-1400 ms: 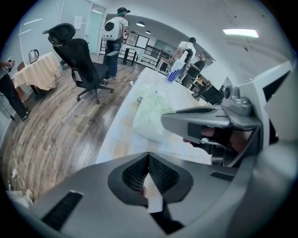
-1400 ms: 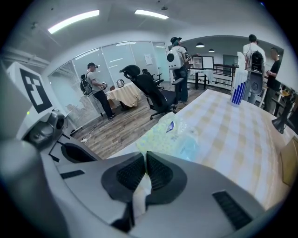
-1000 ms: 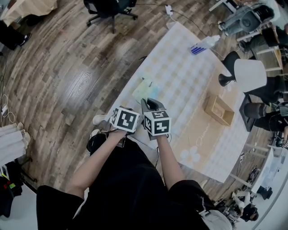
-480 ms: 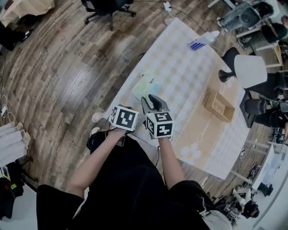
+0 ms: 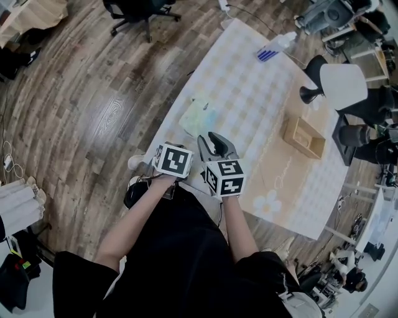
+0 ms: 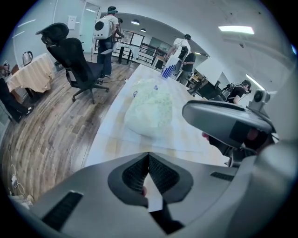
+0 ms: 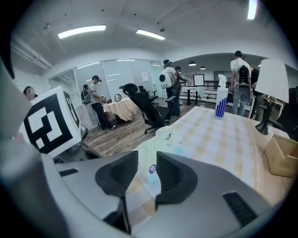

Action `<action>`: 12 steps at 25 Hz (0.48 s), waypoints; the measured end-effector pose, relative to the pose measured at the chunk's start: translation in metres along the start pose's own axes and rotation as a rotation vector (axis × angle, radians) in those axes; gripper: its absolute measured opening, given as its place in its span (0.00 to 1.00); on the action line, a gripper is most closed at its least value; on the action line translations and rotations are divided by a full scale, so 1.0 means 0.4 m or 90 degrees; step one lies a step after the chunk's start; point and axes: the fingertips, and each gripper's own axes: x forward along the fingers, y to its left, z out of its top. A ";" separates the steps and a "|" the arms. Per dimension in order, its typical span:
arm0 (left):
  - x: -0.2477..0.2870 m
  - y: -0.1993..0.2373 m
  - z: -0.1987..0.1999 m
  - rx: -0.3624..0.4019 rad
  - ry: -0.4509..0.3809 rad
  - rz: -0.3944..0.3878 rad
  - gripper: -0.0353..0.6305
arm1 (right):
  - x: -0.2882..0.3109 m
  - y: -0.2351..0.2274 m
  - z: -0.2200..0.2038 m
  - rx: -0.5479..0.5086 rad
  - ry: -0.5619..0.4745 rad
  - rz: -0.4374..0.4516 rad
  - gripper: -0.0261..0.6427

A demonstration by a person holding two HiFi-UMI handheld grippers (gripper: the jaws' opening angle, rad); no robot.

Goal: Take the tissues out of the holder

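A black chair stands on the wood floor, well to the left of the tissues and farther from the person than they are.

The left gripper is on the near side of the tissues, a little left of them, over the edge of the surface. Its fingers are together, with the tips touching and nothing between them. Past those tips the tissues lie straight ahead.

The tissues are a soft pale-green pack with a small blue sticker. The pack lies flat on the checked surface, close to its left edge and out of the holder.

The right gripper hangs just right of the left one, also on the near side of the tissues and pointing toward them. Its fingers are apart and have just been opening. They touch nothing. The pack shows through the gap but lies below and beyond the tips, not between them. The two marker cubes sit side by side above the person's forearms.

The wooden holder rests on the surface well to the right of the tissues, clear of both grippers. A lamp with a white shade and a black base stands farther right of the tissues, beyond the holder. A blue-and-white container stands at the far end of the surface, well beyond the tissues and to their right.
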 end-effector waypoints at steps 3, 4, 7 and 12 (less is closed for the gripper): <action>0.003 -0.012 -0.001 0.007 0.002 -0.007 0.05 | -0.015 -0.001 -0.003 0.001 -0.002 -0.008 0.22; 0.006 -0.017 -0.005 0.007 0.004 -0.012 0.05 | -0.018 0.000 -0.006 0.002 -0.001 -0.009 0.22; 0.005 -0.019 -0.006 0.019 0.004 -0.009 0.05 | -0.024 0.007 -0.017 0.007 0.002 -0.009 0.22; 0.007 -0.025 -0.014 0.025 0.007 -0.015 0.05 | -0.023 0.028 -0.031 0.003 0.017 0.004 0.22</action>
